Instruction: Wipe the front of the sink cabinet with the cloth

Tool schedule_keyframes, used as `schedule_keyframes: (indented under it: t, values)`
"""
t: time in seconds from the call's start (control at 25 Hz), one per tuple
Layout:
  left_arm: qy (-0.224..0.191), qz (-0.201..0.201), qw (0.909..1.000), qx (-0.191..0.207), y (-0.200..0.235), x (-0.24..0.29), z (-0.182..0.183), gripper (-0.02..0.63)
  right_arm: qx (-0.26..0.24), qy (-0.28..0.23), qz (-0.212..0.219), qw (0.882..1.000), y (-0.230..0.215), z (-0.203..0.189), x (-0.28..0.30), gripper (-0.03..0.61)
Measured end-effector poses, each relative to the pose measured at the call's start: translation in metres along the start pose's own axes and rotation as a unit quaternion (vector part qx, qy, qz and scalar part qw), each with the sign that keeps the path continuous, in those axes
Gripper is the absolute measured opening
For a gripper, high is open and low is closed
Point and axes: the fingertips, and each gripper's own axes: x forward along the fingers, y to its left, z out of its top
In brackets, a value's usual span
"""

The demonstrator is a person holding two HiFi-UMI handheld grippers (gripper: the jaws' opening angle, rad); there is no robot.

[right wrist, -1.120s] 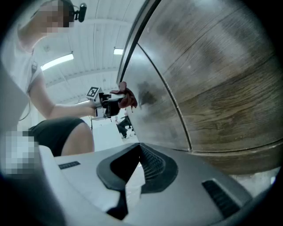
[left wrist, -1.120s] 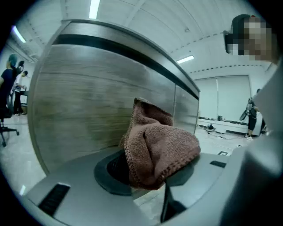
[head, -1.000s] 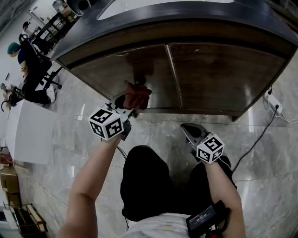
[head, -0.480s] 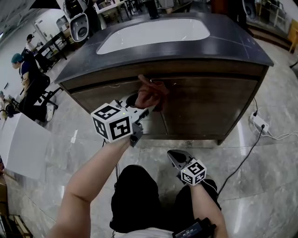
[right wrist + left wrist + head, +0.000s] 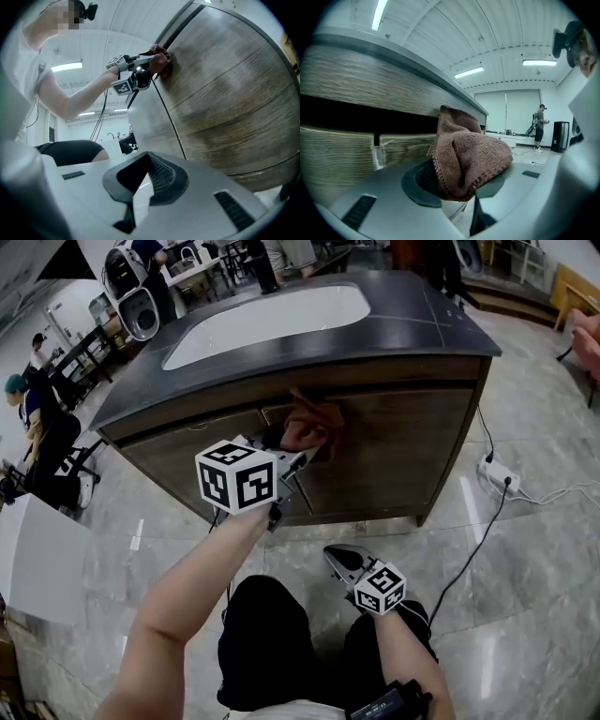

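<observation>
My left gripper [image 5: 292,448] is clamped on the brown cloth [image 5: 309,420], holding it against the sink cabinet [image 5: 394,451] front, up near the top edge around the middle. My right gripper [image 5: 339,561] hangs low over the floor [image 5: 525,596], its 2 jaws together with nothing between them, apart from the cabinet.
</observation>
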Motion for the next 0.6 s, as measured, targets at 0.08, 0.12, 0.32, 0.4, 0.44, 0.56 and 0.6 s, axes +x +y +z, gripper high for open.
schedule_keyframes:
  t: [0.08, 0.12, 0.32, 0.4, 0.44, 0.56, 0.6]
  values:
    - [0.009, -0.008, 0.9999, 0.007, -0.010, 0.016, -0.001, 0.132, 0.002, -0.005, -0.007, 1.000, -0.001, 0.002, -0.005, 0.012]
    - [0.012, -0.012, 0.9998, 0.011, -0.016, 0.025, -0.001, 0.132, 0.001, -0.006, -0.009, 1.000, -0.002, 0.003, -0.007, 0.012]
    - [0.011, -0.045, 0.9988, 0.016, -0.050, 0.063, 0.004, 0.132, 0.001, -0.006, -0.015, 1.000, -0.002, 0.006, -0.020, 0.012]
    - [0.008, -0.060, 0.9981, 0.013, -0.063, 0.073, 0.005, 0.132, 0.001, -0.007, -0.020, 1.000, 0.000, 0.007, -0.023, 0.012]
    - [0.007, -0.068, 0.9976, 0.014, -0.069, 0.078, 0.007, 0.132, 0.000, -0.008, -0.023, 1.000, 0.000, 0.008, -0.023, 0.012]
    - [0.009, -0.093, 0.9954, 0.021, -0.092, 0.100, 0.012, 0.132, -0.002, -0.017, -0.037, 0.999, -0.001, 0.016, -0.026, 0.012]
    - [0.010, -0.101, 0.9946, 0.022, -0.101, 0.109, 0.014, 0.132, -0.004, -0.020, -0.040, 0.999, -0.002, 0.018, -0.028, 0.012]
